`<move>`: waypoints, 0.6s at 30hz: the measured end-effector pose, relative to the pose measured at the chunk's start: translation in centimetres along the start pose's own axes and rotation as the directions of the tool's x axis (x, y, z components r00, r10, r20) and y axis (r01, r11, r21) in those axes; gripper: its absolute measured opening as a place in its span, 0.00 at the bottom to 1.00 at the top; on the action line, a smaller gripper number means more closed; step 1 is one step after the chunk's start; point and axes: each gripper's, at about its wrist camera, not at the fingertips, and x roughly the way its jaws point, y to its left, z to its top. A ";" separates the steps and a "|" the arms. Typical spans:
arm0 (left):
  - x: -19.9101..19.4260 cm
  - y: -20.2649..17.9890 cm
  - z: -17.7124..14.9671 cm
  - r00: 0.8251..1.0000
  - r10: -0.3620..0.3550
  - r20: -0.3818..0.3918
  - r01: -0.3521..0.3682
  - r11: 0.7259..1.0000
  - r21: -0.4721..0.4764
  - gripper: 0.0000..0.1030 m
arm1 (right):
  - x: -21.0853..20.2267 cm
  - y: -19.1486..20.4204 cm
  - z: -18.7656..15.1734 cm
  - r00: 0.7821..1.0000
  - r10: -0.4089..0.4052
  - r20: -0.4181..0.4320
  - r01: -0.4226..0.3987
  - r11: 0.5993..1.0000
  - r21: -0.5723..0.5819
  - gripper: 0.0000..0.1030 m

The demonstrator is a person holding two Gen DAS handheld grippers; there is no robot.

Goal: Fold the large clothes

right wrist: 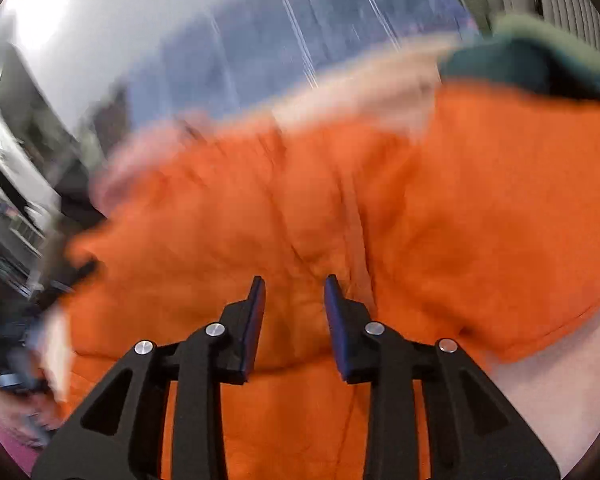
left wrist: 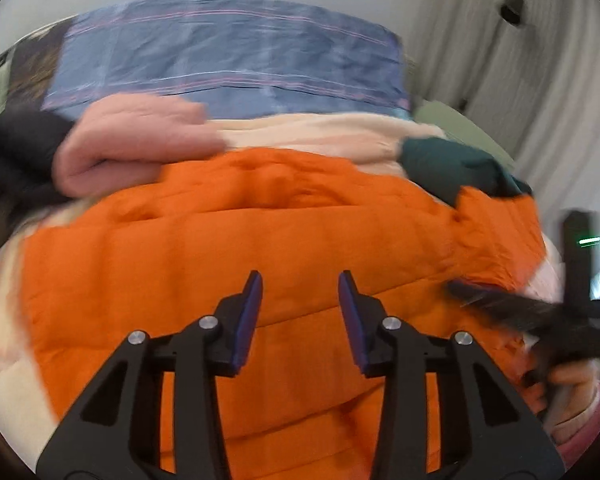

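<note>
1. Orange quilted jacket (left wrist: 228, 248): spread flat across the middle of a bed, filling most of both wrist views; its stitched panels run crosswise in the left wrist view.
2. Left hand-held gripper (left wrist: 300, 280): jaws apart, with nothing between the blue pads (left wrist: 249, 320); it hangs over the near part of the jacket, and whether the tips touch the fabric cannot be told.
3. Right hand-held gripper (right wrist: 294, 282): jaws apart, a little narrower than the left pair, and empty; it points down at a creased part of the jacket (right wrist: 460, 208). In the left wrist view the same tool appears blurred at the right edge of the jacket, gripped by the person's hand (left wrist: 572, 384).
4. Pink folded garment (left wrist: 140, 144): lies beyond the jacket on its far left side, touching its edge.
5. Cream blanket (left wrist: 320, 136): lies under the jacket and shows along its far edge and at the left.
6. Dark green garment (left wrist: 456, 168): lies at the far right corner of the jacket, overlapping it.
7. Blue patterned bedding (left wrist: 228, 60): lies furthest back, against a pale wall.
8. Curtain (left wrist: 520, 80): hangs to the right of the bed.
9. Right wrist view: strongly blurred, so finer detail cannot be read.
</note>
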 end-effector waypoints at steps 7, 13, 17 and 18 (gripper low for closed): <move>5.4 -0.8 -3.9 0.999 0.034 -0.037 -0.032 0.999 0.043 0.41 | -7.2 -3.8 -0.4 0.984 0.081 0.160 -0.087 0.996 0.028 0.31; 5.3 -0.2 -4.2 1.000 -0.010 -0.022 0.010 1.000 0.010 0.44 | -15.5 -21.7 0.8 0.918 -0.213 0.335 0.034 0.883 0.467 0.42; 5.3 -0.6 -4.4 1.000 -0.008 -0.014 0.008 1.000 0.024 0.48 | -17.0 -32.2 -0.7 0.894 -0.322 0.312 -0.007 0.685 0.728 0.41; 5.3 -0.7 -4.4 1.000 -0.006 -0.012 0.006 1.000 0.025 0.48 | -16.6 -33.5 -0.6 0.901 -0.314 0.301 -0.013 0.671 0.741 0.41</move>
